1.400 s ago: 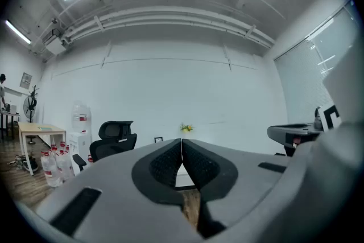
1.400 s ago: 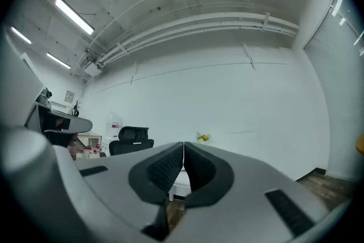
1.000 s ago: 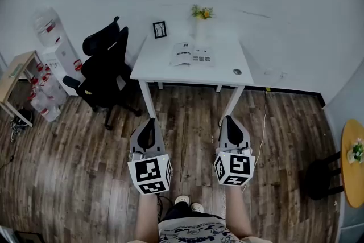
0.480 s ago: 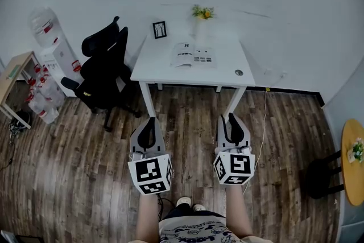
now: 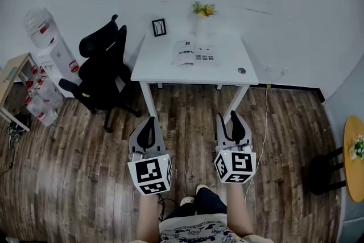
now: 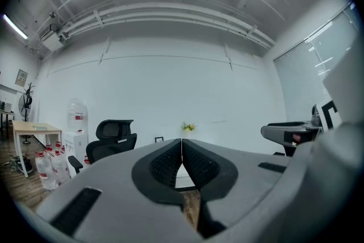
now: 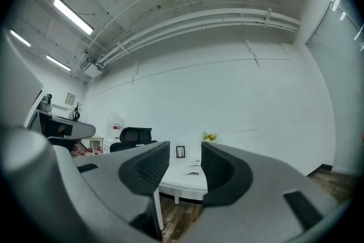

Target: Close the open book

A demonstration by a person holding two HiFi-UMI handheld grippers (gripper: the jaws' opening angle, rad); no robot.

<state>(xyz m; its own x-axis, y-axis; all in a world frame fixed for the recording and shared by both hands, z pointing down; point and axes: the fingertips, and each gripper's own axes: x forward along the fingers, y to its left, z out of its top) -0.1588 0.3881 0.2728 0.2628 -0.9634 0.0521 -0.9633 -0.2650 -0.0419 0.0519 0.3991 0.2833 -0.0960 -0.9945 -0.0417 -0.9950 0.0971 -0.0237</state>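
Lying open on the white rectangular surface (image 5: 165, 68), the white printed book (image 5: 193, 54) is seen well apart from both claws; the left claw (image 5: 149, 120) is seen closed and empty; the right claw (image 5: 230, 119) is parted, its jaws having just been opening, nothing between them.

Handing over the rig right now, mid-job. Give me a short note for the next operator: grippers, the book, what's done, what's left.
Left gripper: fingers shut, empty.
Right gripper: fingers have just been opening, now apart, nothing between them.
Both are held over the wooden floor, well short of the white rectangular desk.
The white open book lies flat on that desk, near a vase of yellow flowers.
Done: nothing yet. Left: walk up and fold the book closed.
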